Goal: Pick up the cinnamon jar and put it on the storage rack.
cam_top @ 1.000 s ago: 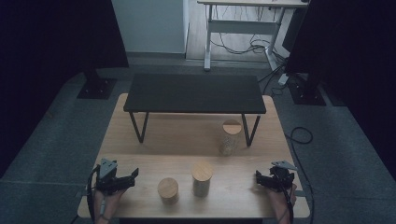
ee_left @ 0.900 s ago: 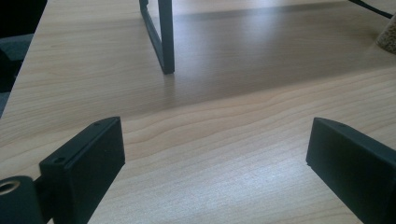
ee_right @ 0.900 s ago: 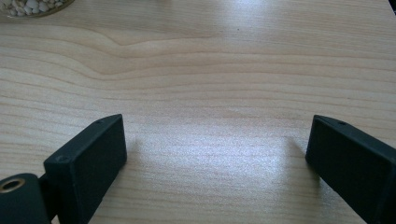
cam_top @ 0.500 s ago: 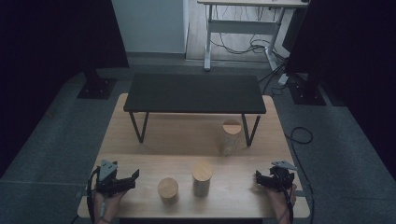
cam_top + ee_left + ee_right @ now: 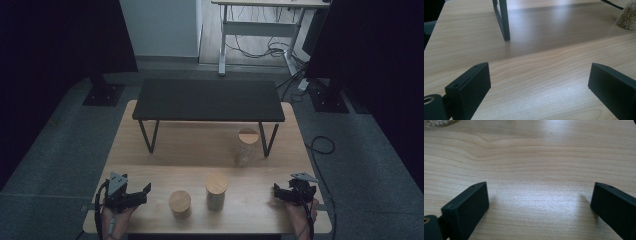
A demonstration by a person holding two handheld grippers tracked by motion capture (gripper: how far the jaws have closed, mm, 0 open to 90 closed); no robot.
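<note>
Wooden table (image 5: 165, 150) w/ black shelf (image 5: 207, 100); grey carpet (image 5: 65, 150), dark rm.

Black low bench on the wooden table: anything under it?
Under the black low bench there is bare wooden table. A clear jar with a wooden lid stands by its right legs, at the front edge. The bench top hides the table further back.

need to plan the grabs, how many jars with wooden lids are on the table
3. A short jar sits front centre, a taller jar just right of it, and a third jar stands farther back by the black shelf's right leg. The shelf may hide others.
</note>
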